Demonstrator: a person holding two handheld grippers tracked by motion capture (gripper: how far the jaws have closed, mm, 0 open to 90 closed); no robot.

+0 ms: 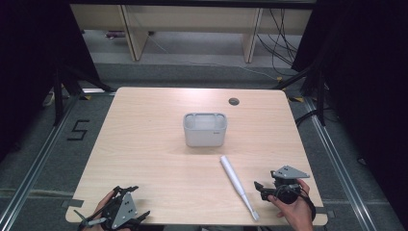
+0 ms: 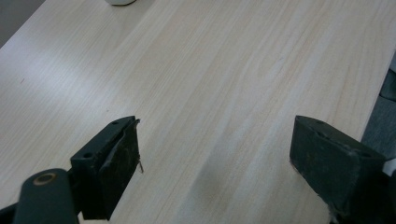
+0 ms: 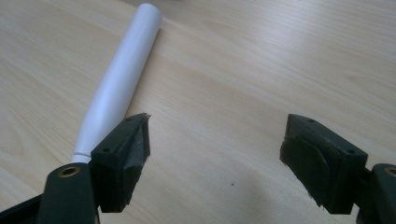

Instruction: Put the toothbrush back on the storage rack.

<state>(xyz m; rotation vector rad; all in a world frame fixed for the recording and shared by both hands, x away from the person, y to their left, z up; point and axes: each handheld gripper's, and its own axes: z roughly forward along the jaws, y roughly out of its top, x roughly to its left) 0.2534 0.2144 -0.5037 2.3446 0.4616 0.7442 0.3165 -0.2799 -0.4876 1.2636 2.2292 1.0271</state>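
A white electric toothbrush (image 1: 238, 186) lies flat on the wooden table (image 1: 144, 144), front right, with its brush head toward the front edge. Behind it, mid-table, stands a grey open-topped holder (image 1: 204, 129). My right gripper (image 1: 262, 190) is held just right of the toothbrush, open and empty. In the right gripper view the toothbrush handle (image 3: 121, 79) runs along the outside of the left jaw, not between the jaws of the gripper (image 3: 217, 135). My left gripper (image 1: 136, 201) sits at the front left corner; its own view shows it (image 2: 217, 140) open over bare wood.
A small round cable hole (image 1: 234, 101) sits near the table's far edge. A corner of the holder (image 2: 120, 2) peeks in at the top of the left gripper view. Dark floor, metal rails and cables surround the table.
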